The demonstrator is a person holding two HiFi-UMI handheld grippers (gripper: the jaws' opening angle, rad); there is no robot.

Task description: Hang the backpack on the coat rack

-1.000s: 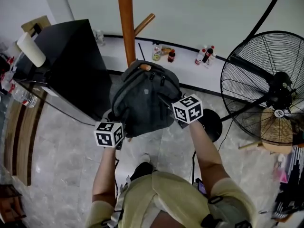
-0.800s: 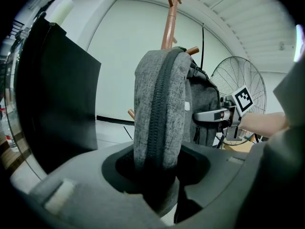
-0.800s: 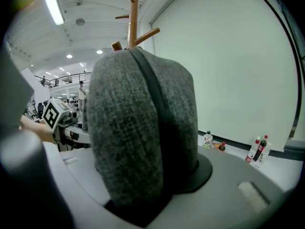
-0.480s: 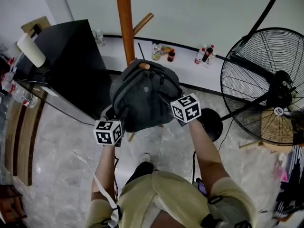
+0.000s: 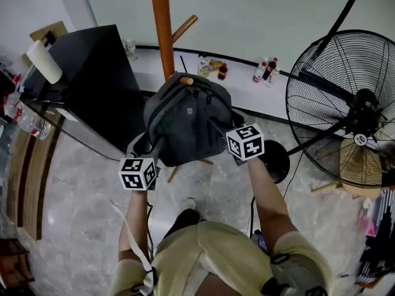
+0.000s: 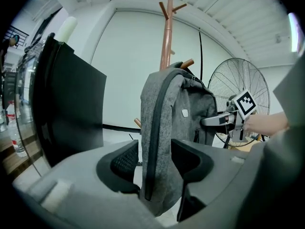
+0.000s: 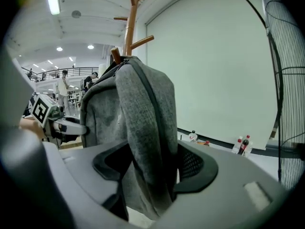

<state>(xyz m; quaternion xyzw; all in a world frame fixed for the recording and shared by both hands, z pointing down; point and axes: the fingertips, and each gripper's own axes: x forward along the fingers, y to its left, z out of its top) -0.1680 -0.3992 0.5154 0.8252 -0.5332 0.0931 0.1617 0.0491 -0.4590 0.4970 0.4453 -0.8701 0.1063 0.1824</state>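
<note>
The grey backpack [image 5: 185, 125] hangs by its top handle from a peg [image 5: 186, 80] of the wooden coat rack [image 5: 162, 29]. My left gripper [image 5: 149, 148] is at the bag's left side and my right gripper [image 5: 223, 129] at its right side. In the left gripper view the backpack's edge [image 6: 162, 128] stands between the jaws of the left gripper [image 6: 155, 159]; they are opening and a gap shows beside one pad. In the right gripper view the right gripper [image 7: 152, 163] is opening too, with the bag's side [image 7: 143, 123] loose between its jaws.
A black cabinet [image 5: 92, 85] stands left of the rack, with a paper roll [image 5: 43, 62] on it. A large floor fan [image 5: 345, 110] stands at the right, its round base [image 5: 274, 162] near my right gripper. Bottles [image 5: 265, 71] line the white ledge along the wall.
The backpack's lower edge has pulled up toward the pole, and the bag now hangs from the peg. Both grippers have stayed almost in place at its sides.
</note>
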